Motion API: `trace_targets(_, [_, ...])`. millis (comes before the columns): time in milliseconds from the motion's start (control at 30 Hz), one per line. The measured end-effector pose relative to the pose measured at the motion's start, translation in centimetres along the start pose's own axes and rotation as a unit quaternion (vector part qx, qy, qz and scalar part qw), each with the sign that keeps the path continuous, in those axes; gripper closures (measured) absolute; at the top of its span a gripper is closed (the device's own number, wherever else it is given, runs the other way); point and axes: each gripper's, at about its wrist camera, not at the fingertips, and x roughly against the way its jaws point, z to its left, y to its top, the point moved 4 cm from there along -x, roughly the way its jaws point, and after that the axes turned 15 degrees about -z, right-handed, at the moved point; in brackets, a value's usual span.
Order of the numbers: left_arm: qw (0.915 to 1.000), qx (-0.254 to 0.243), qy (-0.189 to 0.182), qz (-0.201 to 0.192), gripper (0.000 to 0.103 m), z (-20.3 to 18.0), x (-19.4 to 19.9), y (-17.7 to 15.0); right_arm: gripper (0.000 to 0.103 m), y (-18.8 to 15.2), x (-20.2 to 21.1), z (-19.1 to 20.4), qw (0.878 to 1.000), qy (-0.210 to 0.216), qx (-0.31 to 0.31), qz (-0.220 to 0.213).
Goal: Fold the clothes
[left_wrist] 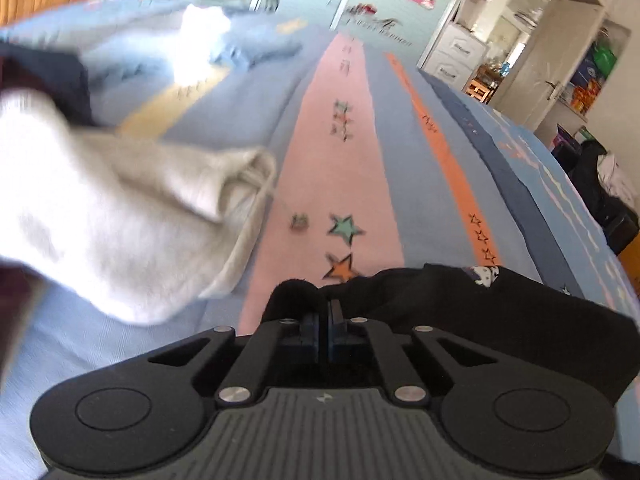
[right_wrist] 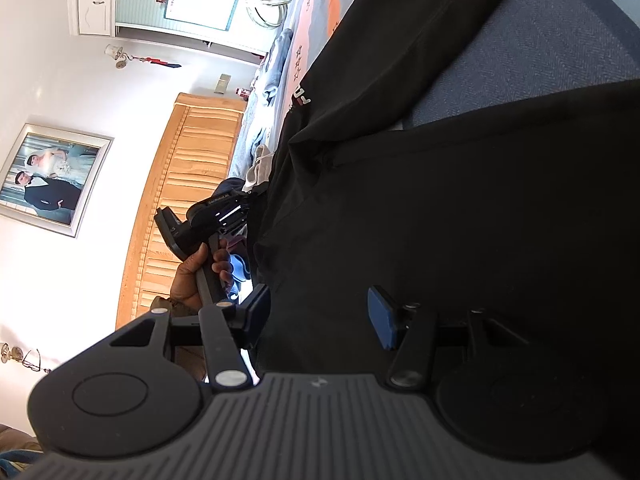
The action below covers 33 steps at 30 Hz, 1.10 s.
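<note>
**On the striped bed, a black garment pinched at one edge**

Over a bed (left_wrist: 352,152) covered in blue, pink and orange stripes with printed stars, the left gripper (left_wrist: 327,312) has its two dark fingers pressed together on a fold of a black garment (left_wrist: 500,312). The cloth bunches up just beyond the fingertips and trails off to the right across the bedspread. To the left, a pale grey garment (left_wrist: 132,216) lies in a loose heap, blurred, with a drawstring hanging from its edge onto the pink stripe.

From the right wrist camera, the right gripper (right_wrist: 320,316) stands with its fingers wide apart, the blue pad (right_wrist: 382,318) of one finger resting against the black garment and the other finger at the cloth's edge. Nothing is clamped between them. The black cloth fills most of this view, with a small white and red print near one hem. Beyond it a hand (right_wrist: 196,276) grips the handle of the left gripper, in front of a wooden headboard (right_wrist: 188,200).
</note>
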Motion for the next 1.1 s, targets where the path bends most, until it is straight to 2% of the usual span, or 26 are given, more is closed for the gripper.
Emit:
trace_targets(100, [0.9984,-0.044,0.022,-0.028,0.100,-1.2,0.6,0.9,0.047,0.0,0.1,0.0,1.000,0.001,0.000,0.000])
trace_targets(233, [0.9958,-0.070,0.042,-0.041,0.100,-1.5,-0.1,2.3,0.047,0.1,0.1,0.0,1.000,0.001,0.002,0.000])
trace_targets(333, [0.9939,-0.085,0.065,-0.026,0.099,-1.0,-1.4,2.2,0.047,0.0,-0.1,0.2,1.000,0.004,0.005,0.000])
trace_targets(400, [0.9923,-0.099,0.075,0.002,0.098,-1.0,-2.3,1.1,0.047,-0.1,-0.3,0.2,1.000,0.006,0.007,-0.001])
trace_targets(500, [0.9908,-0.111,0.078,0.001,0.092,-1.0,-1.7,0.5,0.047,-0.1,-0.2,0.0,1.000,0.006,0.004,-0.003])
trace_targets(567, [0.9953,-0.081,0.052,-0.010,0.089,-0.5,-0.1,1.1,0.047,-0.1,0.1,0.0,1.000,0.005,0.005,-0.006])
trace_targets(600, [0.9970,-0.067,0.037,-0.016,0.084,-0.2,0.9,1.5,0.047,-0.1,0.3,0.0,1.000,0.004,0.005,-0.008])
trace_targets(700, [0.9976,-0.040,0.036,-0.043,0.076,1.3,4.6,2.7,0.047,-0.1,1.3,0.3,1.000,0.010,0.006,-0.014])
trace_targets(767, [0.9981,-0.025,0.035,-0.044,0.074,2.3,7.2,2.7,0.047,-0.3,2.1,0.5,1.000,0.015,0.007,-0.020])
trace_targets(800, [0.9985,-0.028,0.026,-0.039,0.070,2.2,8.6,2.2,0.046,-0.4,2.5,0.6,1.000,0.016,0.005,-0.023])
trace_targets(833, [0.9988,-0.039,0.017,-0.024,0.061,1.8,9.6,1.3,0.045,-0.5,2.8,0.6,1.000,0.016,0.003,-0.026])
trace_targets(933, [0.9974,-0.070,0.002,0.016,0.050,0.8,12.1,-2.0,0.045,-1.1,3.7,0.8,0.999,0.017,-0.007,-0.032])
trace_targets(1000, [0.9952,-0.090,-0.004,0.040,0.048,0.3,13.6,-4.4,0.045,-1.6,4.0,1.1,0.999,0.019,-0.011,-0.031])
trace_targets(1100, [0.9963,-0.072,-0.007,0.047,0.048,0.6,15.0,-6.5,0.045,-2.8,4.1,2.0,0.999,0.023,-0.008,-0.022])
